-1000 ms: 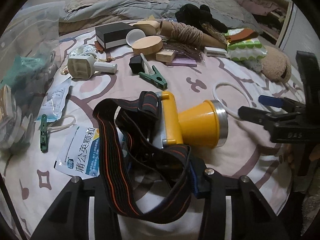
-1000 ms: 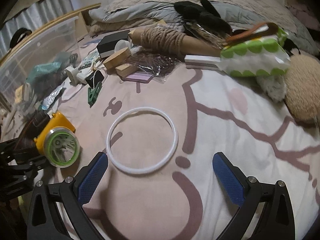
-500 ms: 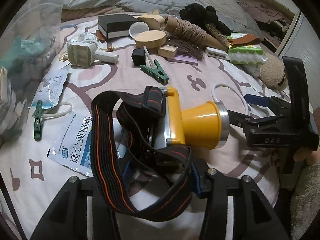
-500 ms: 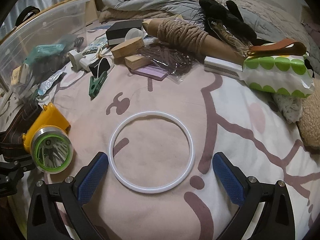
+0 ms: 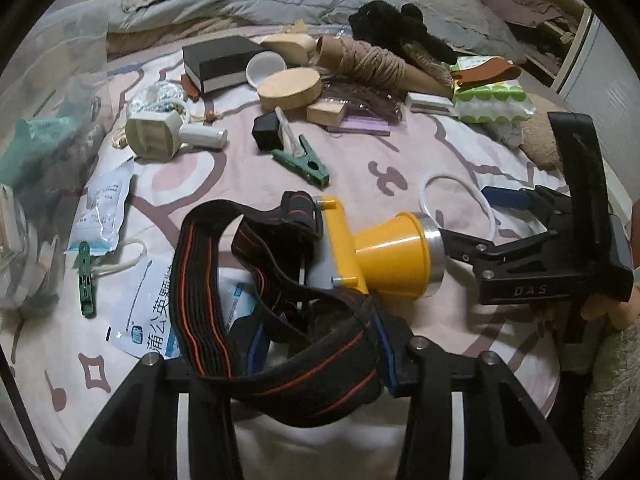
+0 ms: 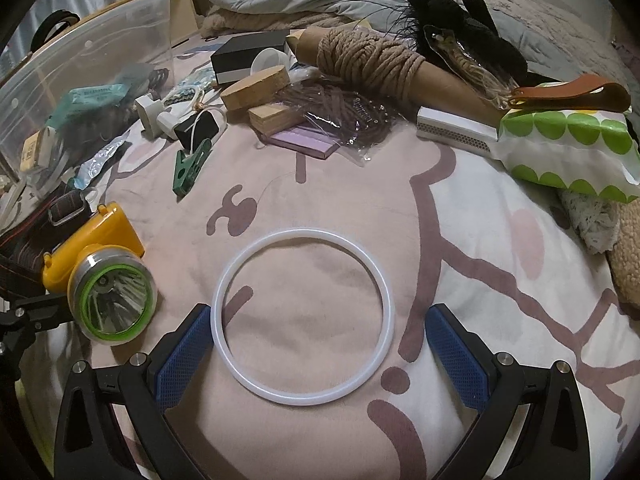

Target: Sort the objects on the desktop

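Observation:
My left gripper (image 5: 316,344) is shut on the black and orange strap (image 5: 208,296) of a yellow headlamp (image 5: 384,256) and holds it just above the bed. The headlamp also shows at the left of the right wrist view (image 6: 100,276). My right gripper (image 6: 316,344) is open, with its blue pads (image 6: 184,348) on either side of a white ring (image 6: 304,316) that lies flat on the pink sheet. The left pad is at the ring's edge. The right gripper and the ring (image 5: 460,204) show at the right of the left wrist view.
A clear plastic bin (image 6: 60,92) stands at the left. Behind lie a green clip (image 6: 192,168), a twine roll (image 6: 372,64), wooden blocks (image 6: 272,116), a black box (image 6: 248,56) and a green-dotted pack (image 6: 568,152). Medicine sachets (image 5: 148,312) lie under the headlamp.
The right gripper has moved forward and down, so the white ring now lies between its pads. The left gripper, with the headlamp, has moved closer to the right gripper.

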The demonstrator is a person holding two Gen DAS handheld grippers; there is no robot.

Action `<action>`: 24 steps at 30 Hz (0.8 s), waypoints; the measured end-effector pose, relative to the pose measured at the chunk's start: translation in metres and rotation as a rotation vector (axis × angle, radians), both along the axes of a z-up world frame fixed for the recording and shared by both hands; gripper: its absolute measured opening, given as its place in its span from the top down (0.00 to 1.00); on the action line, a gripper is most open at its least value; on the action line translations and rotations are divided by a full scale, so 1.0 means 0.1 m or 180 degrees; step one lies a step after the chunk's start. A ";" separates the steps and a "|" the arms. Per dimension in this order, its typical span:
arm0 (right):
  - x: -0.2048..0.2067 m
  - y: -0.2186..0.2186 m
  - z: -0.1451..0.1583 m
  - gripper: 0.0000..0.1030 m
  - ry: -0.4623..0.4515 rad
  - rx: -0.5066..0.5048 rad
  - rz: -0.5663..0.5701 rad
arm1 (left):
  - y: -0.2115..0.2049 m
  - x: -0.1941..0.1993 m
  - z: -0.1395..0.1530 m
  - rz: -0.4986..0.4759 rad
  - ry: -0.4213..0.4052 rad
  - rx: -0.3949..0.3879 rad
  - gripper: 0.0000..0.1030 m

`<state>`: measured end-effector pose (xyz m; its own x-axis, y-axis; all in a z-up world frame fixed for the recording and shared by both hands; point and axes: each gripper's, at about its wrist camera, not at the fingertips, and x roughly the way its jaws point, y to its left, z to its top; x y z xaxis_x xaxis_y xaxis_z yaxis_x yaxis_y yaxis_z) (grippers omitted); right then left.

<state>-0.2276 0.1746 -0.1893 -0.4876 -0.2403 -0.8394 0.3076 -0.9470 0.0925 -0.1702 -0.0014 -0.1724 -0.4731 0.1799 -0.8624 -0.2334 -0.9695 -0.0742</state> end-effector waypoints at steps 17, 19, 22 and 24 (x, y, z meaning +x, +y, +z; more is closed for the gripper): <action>0.03 0.07 0.08 0.18 0.0129 -0.0140 -0.0196 | -0.25 0.10 0.03 0.0346 0.0207 0.0638 0.61; 0.04 0.08 0.09 0.18 0.0135 -0.0154 -0.0214 | -0.29 0.12 0.05 0.0386 0.0225 0.0712 0.61; 0.04 0.11 0.10 0.18 0.0137 -0.0189 -0.0268 | -0.36 0.15 0.10 0.0451 0.0263 0.0823 0.61; 0.04 0.13 0.10 0.18 0.0136 -0.0212 -0.0301 | -0.40 0.17 0.13 0.0491 0.0299 0.0889 0.61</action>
